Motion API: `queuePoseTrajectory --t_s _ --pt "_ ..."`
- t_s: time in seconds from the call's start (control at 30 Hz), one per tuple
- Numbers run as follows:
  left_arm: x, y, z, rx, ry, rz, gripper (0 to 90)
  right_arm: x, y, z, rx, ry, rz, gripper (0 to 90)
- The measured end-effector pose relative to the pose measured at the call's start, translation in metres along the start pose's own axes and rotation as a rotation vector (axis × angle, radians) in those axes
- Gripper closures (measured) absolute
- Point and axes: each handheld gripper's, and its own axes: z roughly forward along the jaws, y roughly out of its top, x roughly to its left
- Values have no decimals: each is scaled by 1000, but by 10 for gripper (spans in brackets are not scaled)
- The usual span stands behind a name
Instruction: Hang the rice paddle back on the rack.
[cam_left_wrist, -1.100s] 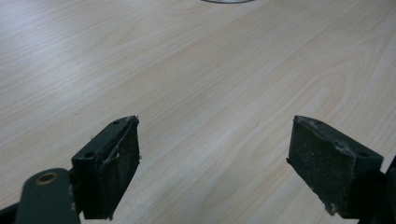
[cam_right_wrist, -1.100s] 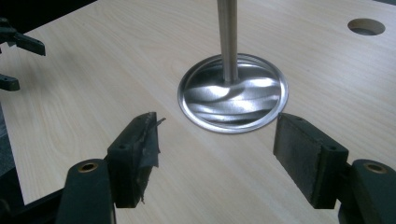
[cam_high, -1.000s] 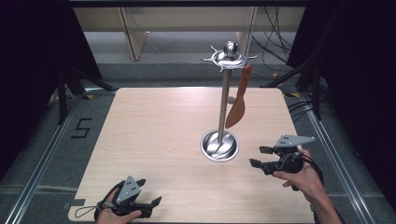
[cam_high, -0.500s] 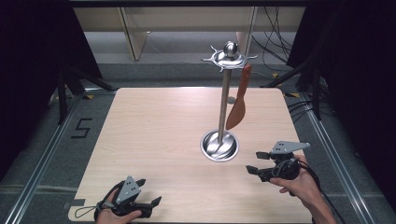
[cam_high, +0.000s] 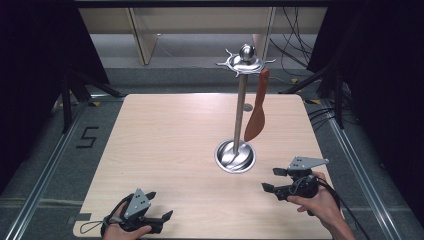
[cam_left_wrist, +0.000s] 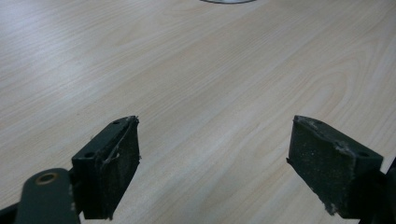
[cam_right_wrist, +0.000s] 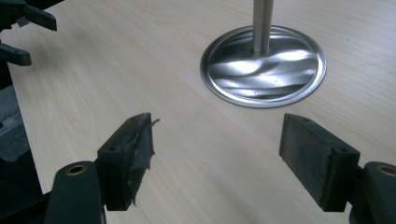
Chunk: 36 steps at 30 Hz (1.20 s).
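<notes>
A steel utensil stand (cam_high: 235, 156) rises from a round base at the table's middle right, and a brown spatula (cam_high: 257, 107) hangs from its hooked top (cam_high: 245, 61). My right gripper (cam_high: 271, 179) sits low near the front right, pointing left past the base. Its jaws have just been opening and nothing is between them. In the right gripper view its jaws (cam_right_wrist: 217, 140) stand wide over bare wood, with the stand's base (cam_right_wrist: 264, 65) just ahead. My left gripper (cam_high: 160, 205) rests at the front left edge, open (cam_left_wrist: 215, 154) and holding nothing.
The light wooden table (cam_high: 165, 135) has rounded corners and sits within a metal floor frame. Cables trail on the floor at the back right. In the right gripper view the left gripper (cam_right_wrist: 23, 32) is seen far off at the upper left.
My right gripper has come down and back toward the table's front edge, away from the stand, with its jaws spread a little wider. The left gripper has stayed put.
</notes>
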Motion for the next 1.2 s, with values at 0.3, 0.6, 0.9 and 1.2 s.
queuePoseTrajectory --t_s 0.3,0.6,0.9,1.2 --pt "-2 -1 1 4 0 -23 158 1 -9 0 19 1 12 264" --pt "-1 -1 1 3 1 3 158 3 -17 0 39 -2 10 260" --pt "-2 -1 0 14 3 -17 158 8 -23 0 50 -29 -8 258" --pt "-1 -1 0 16 3 -15 158 12 -30 -1 68 -44 -40 253"
